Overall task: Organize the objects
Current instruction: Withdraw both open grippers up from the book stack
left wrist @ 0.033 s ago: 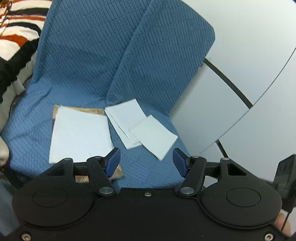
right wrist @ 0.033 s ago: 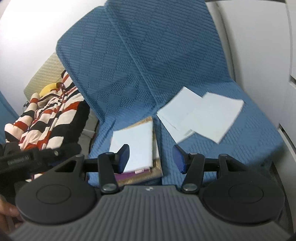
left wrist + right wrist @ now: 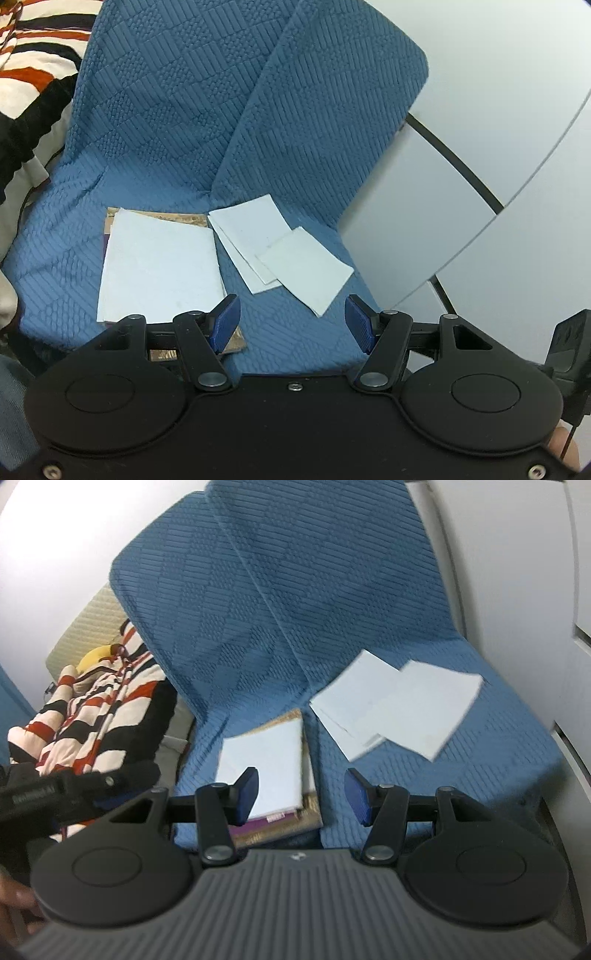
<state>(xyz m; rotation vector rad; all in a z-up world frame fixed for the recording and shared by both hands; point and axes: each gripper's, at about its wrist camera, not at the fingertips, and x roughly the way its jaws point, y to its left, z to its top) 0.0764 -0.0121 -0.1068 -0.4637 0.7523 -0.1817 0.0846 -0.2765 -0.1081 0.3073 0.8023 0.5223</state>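
we see a striped blanket (image 3: 99, 709) at far left, beside a blue quilted seat cover (image 3: 177, 110). on the seat, left side, a stack of books (image 3: 159, 266) lies flat: white sheet on top, a purple cover and a brown cover showing under it. just right of the stack, loose white papers (image 3: 251, 240) overlap each other, and a single white sheet (image 3: 306, 269) lies over their right edge. white panels (image 3: 480, 110) stand right of the seat.

left gripper (image 3: 291, 321): blue pads apart, nothing between them, hovering over the seat's front edge; its left pad overlaps the stack's near corner in view. right gripper (image 3: 301, 794): pads apart, empty, above the stack's near end. right view slightly blurred.
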